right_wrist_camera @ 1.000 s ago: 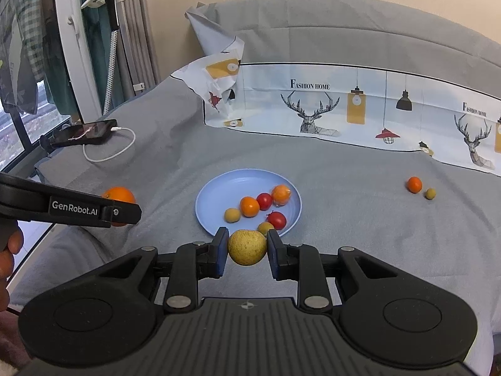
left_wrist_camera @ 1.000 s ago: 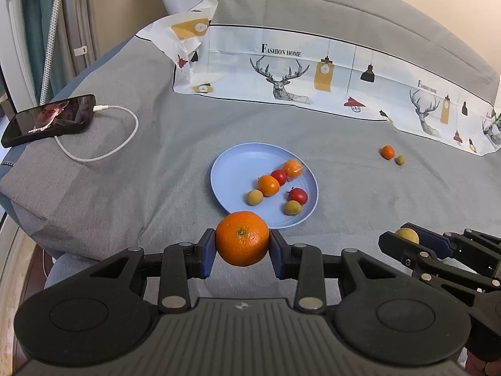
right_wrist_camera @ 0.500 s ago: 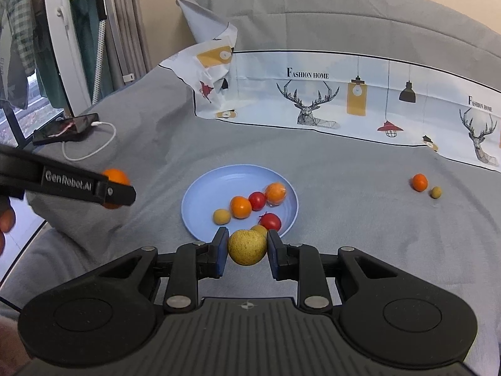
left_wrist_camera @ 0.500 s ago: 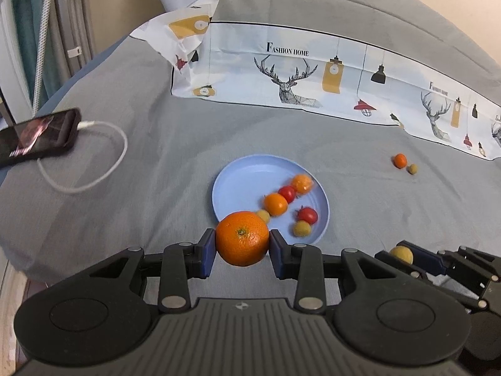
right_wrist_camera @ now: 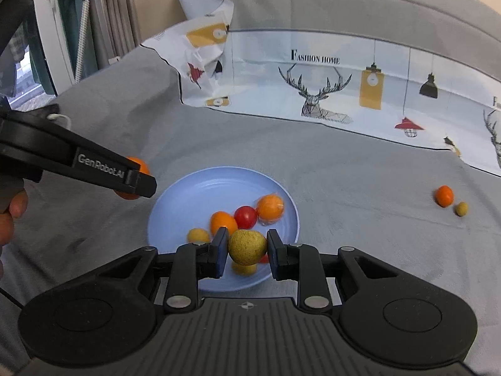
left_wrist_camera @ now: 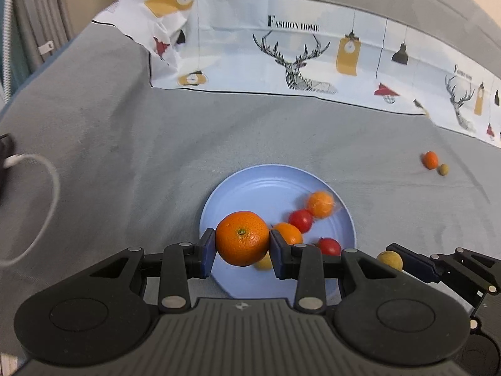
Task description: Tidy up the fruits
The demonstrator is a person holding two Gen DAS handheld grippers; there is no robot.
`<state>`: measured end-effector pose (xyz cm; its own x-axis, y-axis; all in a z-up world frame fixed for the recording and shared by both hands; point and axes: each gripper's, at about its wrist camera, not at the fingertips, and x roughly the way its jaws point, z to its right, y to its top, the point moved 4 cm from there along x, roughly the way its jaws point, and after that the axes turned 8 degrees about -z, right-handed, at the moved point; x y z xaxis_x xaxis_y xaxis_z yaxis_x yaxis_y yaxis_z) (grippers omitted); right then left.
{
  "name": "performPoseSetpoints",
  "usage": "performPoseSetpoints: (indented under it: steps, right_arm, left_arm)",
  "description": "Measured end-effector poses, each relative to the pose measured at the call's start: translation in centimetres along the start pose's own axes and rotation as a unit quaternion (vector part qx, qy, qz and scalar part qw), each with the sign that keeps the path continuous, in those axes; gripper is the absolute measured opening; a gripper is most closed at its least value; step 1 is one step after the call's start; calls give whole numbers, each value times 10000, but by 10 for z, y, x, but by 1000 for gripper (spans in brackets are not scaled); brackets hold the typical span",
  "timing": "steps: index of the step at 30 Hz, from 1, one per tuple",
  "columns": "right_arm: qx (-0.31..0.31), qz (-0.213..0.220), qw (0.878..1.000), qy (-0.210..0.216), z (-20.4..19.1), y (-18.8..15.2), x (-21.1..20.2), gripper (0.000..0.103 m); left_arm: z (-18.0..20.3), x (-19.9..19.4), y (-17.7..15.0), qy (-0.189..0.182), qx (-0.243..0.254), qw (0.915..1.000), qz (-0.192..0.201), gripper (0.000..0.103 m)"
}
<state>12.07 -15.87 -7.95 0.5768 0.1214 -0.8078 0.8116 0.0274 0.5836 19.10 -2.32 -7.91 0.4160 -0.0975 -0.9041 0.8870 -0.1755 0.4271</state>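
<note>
Both claws have advanced over the blue plate [left_wrist_camera: 219, 200]: left claw [left_wrist_camera: 242, 247] pinching the orange [left_wrist_camera: 242, 238], right claw [right_wrist_camera: 246, 252] pinching a yellow fruit [right_wrist_camera: 247, 247], drop-off likely next.

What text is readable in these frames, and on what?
"FASHION HOME": printed on the white deer-pattern cloth, above the deer drawing; readable in both wrist views.
"GenRobot.AI": on the side of the left gripper, right wrist view.
A second "FASHION HOME" print at the cloth's right end: too small and cut off to read.
Small emblem on each gripper body: a mark, no words.
</note>
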Motion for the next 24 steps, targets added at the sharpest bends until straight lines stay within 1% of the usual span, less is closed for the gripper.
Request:
performPoseSetpoints:
  steps: [6,11,12,13,14,15,16,17,18,19,20,21,22,24]
  right_arm:
    - [-174,-208,9996,-7,4,9,42,28]
    - [-296,-313,9991,24,2,16,68,28]
    - [-321,-311,9990,31,2,17,71,28]
    - [-357,-305,9989,58,1,19,75,28]
    - [-418,-291,9987,98,-1,22,77,28]
    - [-482,-269,9984,115,-3,24,79,29]
    - [-557,-235,9981,121,-4,27,81,41]
    - [-632,-239,9976,120,-5,29,82,49]
    - [-679,-245,9973,95,-6,30,81,62]
    - [-686,-215,9974,70,-6,31,78,69]
    - [-677,-209,9975,61,-5,31,75,71]
    - [-647,-243,9976,51,-4,29,70,75]
    - [-603,-290,9978,42,-2,26,65,80]
    - [-432,-412,9982,39,1,17,51,85]
  left_arm:
    - [0,39,20,73,73,9998,-154,40]
    - [-1,60,29,119,90,9995,-264,40]
    - [-2,62,30,141,93,9996,-234,46]
    - [-2,63,32,167,116,9996,-201,54]
    - [-3,63,33,182,150,9996,-146,78]
    - [-4,60,34,198,157,9997,-45,91]
    - [-5,55,34,225,136,9996,70,103]
    - [-6,49,33,235,121,9995,198,103]
    - [-5,43,31,231,187,9992,257,103]
    - [-4,39,29,243,257,9991,250,103]
    - [-3,33,25,276,295,9989,245,103]
    - [-2,27,20,295,295,9988,255,103]
    - [-2,20,14,285,285,9989,250,103]
    - [1,4,-2,211,265,9992,189,103]
